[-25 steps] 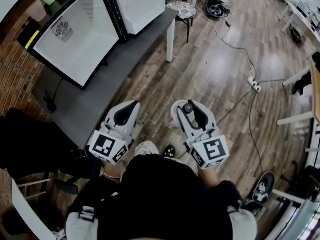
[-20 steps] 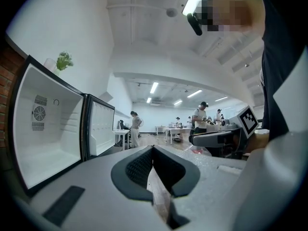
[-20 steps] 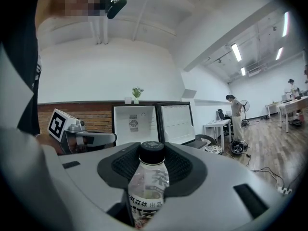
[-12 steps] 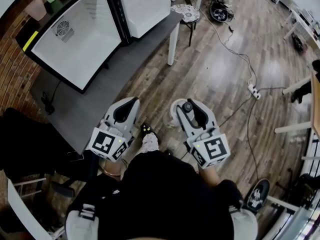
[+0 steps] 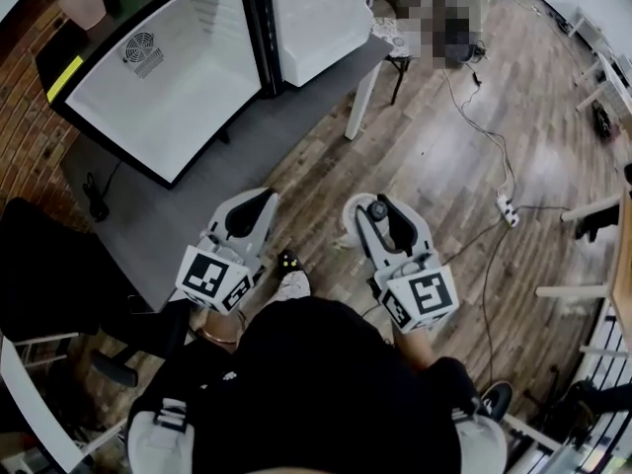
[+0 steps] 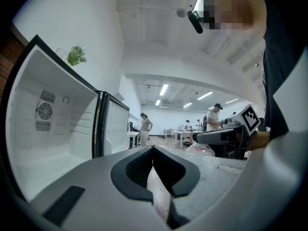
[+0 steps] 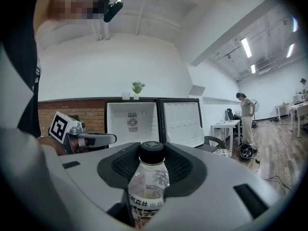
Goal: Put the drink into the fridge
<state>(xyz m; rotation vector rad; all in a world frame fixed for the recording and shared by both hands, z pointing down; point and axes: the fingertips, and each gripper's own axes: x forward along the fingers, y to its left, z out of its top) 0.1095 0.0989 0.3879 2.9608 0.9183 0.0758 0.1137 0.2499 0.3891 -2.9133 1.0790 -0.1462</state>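
Observation:
The drink, a clear bottle (image 7: 150, 186) with a dark cap (image 5: 376, 210), stands upright between the jaws of my right gripper (image 7: 152, 154), which is shut on it. In the head view the right gripper (image 5: 380, 220) hangs over the wooden floor, short of the table. The small fridge (image 5: 148, 77) stands open on the grey table (image 5: 237, 146), its white inside bare and its door (image 5: 316, 18) swung right. From the right gripper view the fridge (image 7: 131, 121) lies straight ahead. My left gripper (image 5: 242, 227) is shut with nothing in it, its pads (image 6: 139, 165) meeting at the tip.
A stool with a patterned seat (image 5: 395, 33) stands past the table's white leg (image 5: 360, 102). A power strip (image 5: 509, 205) and cables lie on the floor to the right. Plant pots (image 5: 84, 3) sit on the fridge top. People (image 6: 143, 126) stand at far desks.
The fridge and table have slid lower and nearer in the head view, so I have come closer to them. Both grippers keep the same stance, the bottle still held.

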